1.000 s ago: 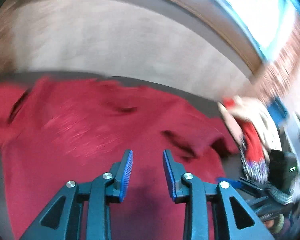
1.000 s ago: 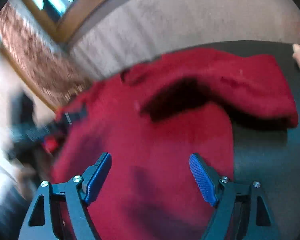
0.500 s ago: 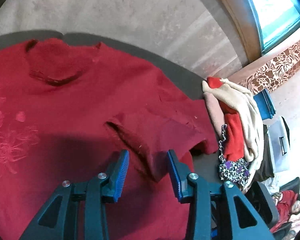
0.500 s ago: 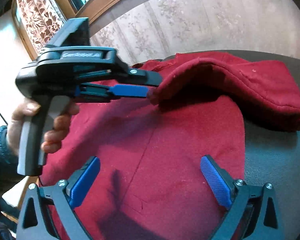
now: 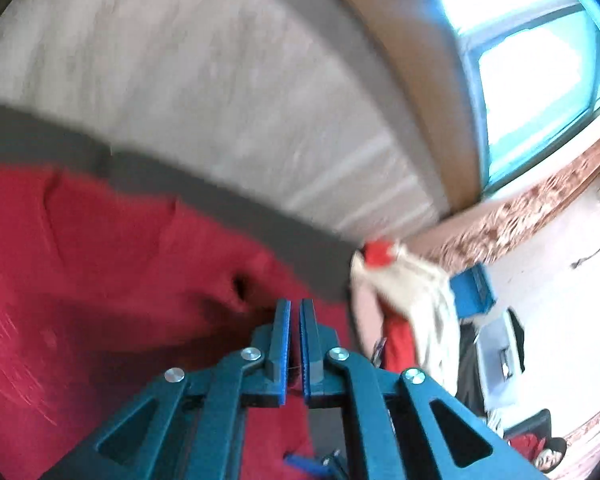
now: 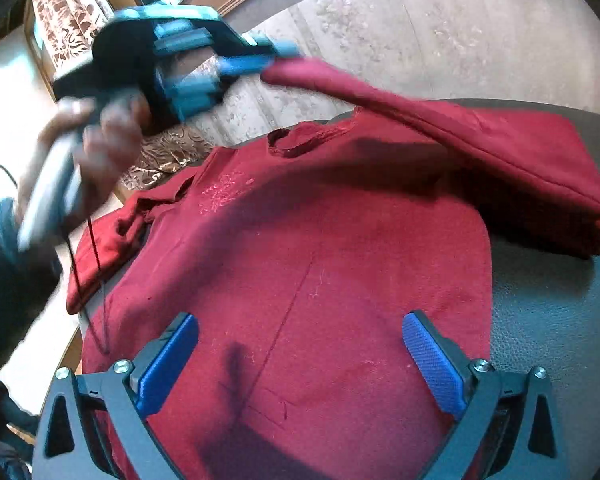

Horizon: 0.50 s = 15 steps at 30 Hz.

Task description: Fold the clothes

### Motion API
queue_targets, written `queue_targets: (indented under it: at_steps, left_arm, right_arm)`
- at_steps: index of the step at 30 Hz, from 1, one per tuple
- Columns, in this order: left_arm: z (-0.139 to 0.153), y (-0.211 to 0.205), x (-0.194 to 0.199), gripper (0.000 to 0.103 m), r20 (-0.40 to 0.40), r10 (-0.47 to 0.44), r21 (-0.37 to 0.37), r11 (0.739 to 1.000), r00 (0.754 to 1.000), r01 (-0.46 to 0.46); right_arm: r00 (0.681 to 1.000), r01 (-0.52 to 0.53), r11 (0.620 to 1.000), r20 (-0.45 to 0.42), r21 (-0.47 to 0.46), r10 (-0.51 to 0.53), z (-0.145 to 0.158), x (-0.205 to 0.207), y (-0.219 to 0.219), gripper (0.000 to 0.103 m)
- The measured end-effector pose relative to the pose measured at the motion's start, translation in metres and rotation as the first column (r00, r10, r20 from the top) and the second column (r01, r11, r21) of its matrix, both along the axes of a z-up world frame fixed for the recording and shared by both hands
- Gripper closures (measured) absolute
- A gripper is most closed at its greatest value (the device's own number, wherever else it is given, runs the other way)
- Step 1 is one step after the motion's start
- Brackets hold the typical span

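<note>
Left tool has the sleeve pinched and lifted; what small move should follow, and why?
Probably carry the sleeve across and lay it on the red sweater body. The left tool holds its cuff raised, while the right tool hovers open, gripping nothing.

Bright window (image 5: 532, 64), patterned curtains (image 6: 66, 20), pale carpet (image 6: 440, 36), dark table (image 6: 560, 320).

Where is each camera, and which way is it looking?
Left wrist: sits on the left gripper, looking along its closed fingers at the red sweater, wall and window.
Right wrist: sits on the right gripper, looking down over its open fingers at the sweater; the person's left hand shows, lifting a sleeve.
Both see the sweater and dark table.
</note>
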<state>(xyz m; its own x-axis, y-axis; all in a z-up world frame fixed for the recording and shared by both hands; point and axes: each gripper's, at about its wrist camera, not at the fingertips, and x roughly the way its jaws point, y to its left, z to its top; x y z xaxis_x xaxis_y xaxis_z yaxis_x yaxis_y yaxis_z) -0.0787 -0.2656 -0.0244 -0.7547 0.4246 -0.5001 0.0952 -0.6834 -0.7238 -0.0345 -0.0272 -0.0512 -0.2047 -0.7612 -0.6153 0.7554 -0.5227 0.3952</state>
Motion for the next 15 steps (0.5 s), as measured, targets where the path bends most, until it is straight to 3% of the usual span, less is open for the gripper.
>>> queue_targets:
  at_steps: [3, 7, 10, 13, 15]
  left_arm:
    - [0.026, -0.025, 0.007, 0.101, -0.038, 0.048, -0.037, 0.998, 0.998, -0.05]
    - [0.039, -0.051, 0.023, 0.101, -0.067, 0.097, -0.032, 0.995, 0.993, -0.099]
    - [0.013, -0.045, 0.018, 0.096, 0.037, 0.018, -0.039, 0.999, 0.999, -0.016]
    - [-0.027, -0.027, 0.012, 0.079, 0.158, -0.05, -0.025, 0.998, 0.986, 0.054]
    - [-0.053, -0.018, 0.011, 0.075, 0.217, -0.049, -0.022, 0.998, 0.975, 0.055]
  right_arm:
    - [1.0, 0.0, 1.0, -0.002, 0.002, 0.0, 0.0, 0.002, 0.001, 0.0]
    - [1.0, 0.0, 1.0, -0.003, 0.004, 0.0, 0.0, 0.0, 0.002, 0.0]
    - [1.0, -0.001, 1.0, -0.004, 0.005, 0.001, 0.001, 0.001, 0.003, 0.0]
    - [1.0, 0.001, 1.0, -0.005, 0.006, -0.001, 0.0, 0.001, 0.003, 0.0]
    - [1.0, 0.001, 1.0, -0.007, 0.008, -0.001, 0.0, 0.001, 0.003, 0.0]
